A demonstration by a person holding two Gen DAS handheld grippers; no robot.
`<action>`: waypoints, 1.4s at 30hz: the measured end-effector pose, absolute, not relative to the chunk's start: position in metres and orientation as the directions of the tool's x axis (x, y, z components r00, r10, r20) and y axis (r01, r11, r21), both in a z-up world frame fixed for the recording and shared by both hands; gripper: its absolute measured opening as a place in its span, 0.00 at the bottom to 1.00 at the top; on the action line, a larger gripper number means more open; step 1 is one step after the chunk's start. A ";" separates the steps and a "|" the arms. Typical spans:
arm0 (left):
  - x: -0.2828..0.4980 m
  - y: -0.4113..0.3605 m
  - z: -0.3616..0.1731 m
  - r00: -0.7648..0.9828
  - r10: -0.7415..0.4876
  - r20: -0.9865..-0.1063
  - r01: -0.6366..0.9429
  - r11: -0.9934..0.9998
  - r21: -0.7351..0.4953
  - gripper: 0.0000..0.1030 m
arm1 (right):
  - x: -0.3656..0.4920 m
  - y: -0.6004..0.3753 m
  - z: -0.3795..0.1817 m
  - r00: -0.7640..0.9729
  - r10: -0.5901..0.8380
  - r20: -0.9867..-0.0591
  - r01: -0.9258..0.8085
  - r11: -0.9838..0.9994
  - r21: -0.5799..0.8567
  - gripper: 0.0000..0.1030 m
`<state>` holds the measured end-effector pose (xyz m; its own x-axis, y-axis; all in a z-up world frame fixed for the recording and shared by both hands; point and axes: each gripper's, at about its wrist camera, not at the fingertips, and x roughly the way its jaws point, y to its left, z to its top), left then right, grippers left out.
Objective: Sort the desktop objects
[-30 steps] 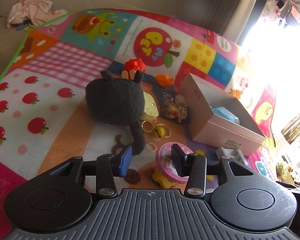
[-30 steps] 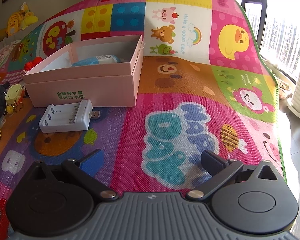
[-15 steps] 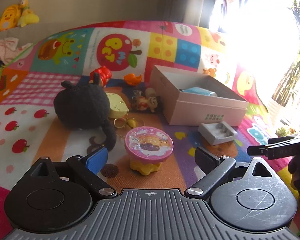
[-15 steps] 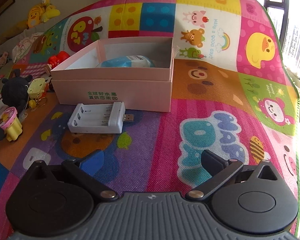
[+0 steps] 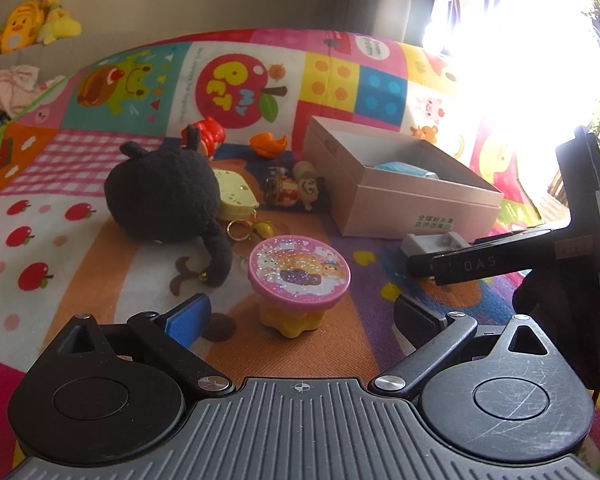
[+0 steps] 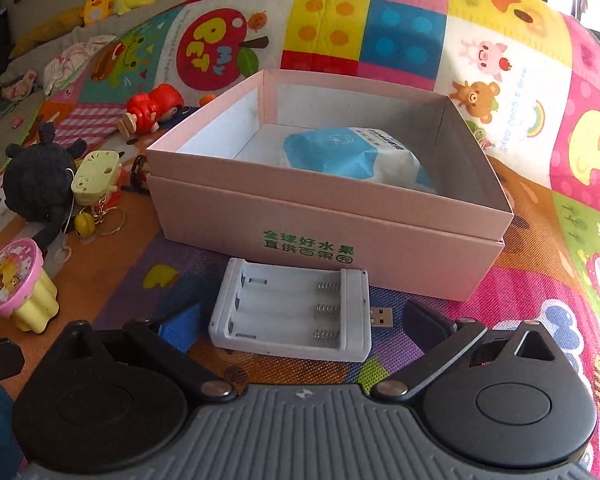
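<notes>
My left gripper (image 5: 302, 314) is open, its fingers either side of a pink-topped yellow cupcake toy (image 5: 298, 284) just ahead, not touching it. My right gripper (image 6: 300, 322) is open, its fingers flanking a white battery charger (image 6: 296, 316) lying in front of the pink box (image 6: 324, 216). The box holds a blue-white tissue pack (image 6: 352, 156). The right gripper's body also shows in the left wrist view (image 5: 540, 248), over the charger (image 5: 432, 242).
A black plush (image 5: 164, 196), a pale yellow toy (image 5: 236, 196) with key rings, a small doll (image 5: 296, 190), a red figure (image 5: 208, 136) and an orange piece (image 5: 268, 144) lie on the colourful play mat (image 5: 60, 240). Sofa with plush toys behind.
My left gripper opened and backed off the cupcake toy. My right gripper moved forward and left, up to the charger, so its fingers now flank it.
</notes>
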<state>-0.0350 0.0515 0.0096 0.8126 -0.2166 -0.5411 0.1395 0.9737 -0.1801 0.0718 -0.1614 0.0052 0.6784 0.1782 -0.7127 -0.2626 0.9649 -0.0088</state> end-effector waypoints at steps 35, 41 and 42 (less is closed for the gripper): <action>-0.002 -0.061 0.094 0.832 -0.360 -0.421 0.392 0.920 -0.012 0.59 | -0.083 -0.264 0.127 0.880 0.274 -0.389 -0.305 0.952 -0.021 0.89; 0.063 -0.096 0.090 0.820 -0.399 -0.411 0.427 0.904 -0.024 0.59 | -0.073 -0.274 0.117 0.868 0.251 -0.429 -0.279 0.960 -0.004 0.89; 0.071 -0.100 0.089 0.818 -0.407 -0.406 0.432 0.901 -0.034 0.59 | -0.071 -0.274 0.114 0.863 0.245 -0.441 -0.276 0.961 -0.006 0.89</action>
<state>0.0712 -0.0995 0.0886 0.8180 -0.4074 -0.4060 0.4319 0.9013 -0.0343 -0.0710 -0.2740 0.1139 0.8633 0.2449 -0.4413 -0.2760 0.9611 -0.0064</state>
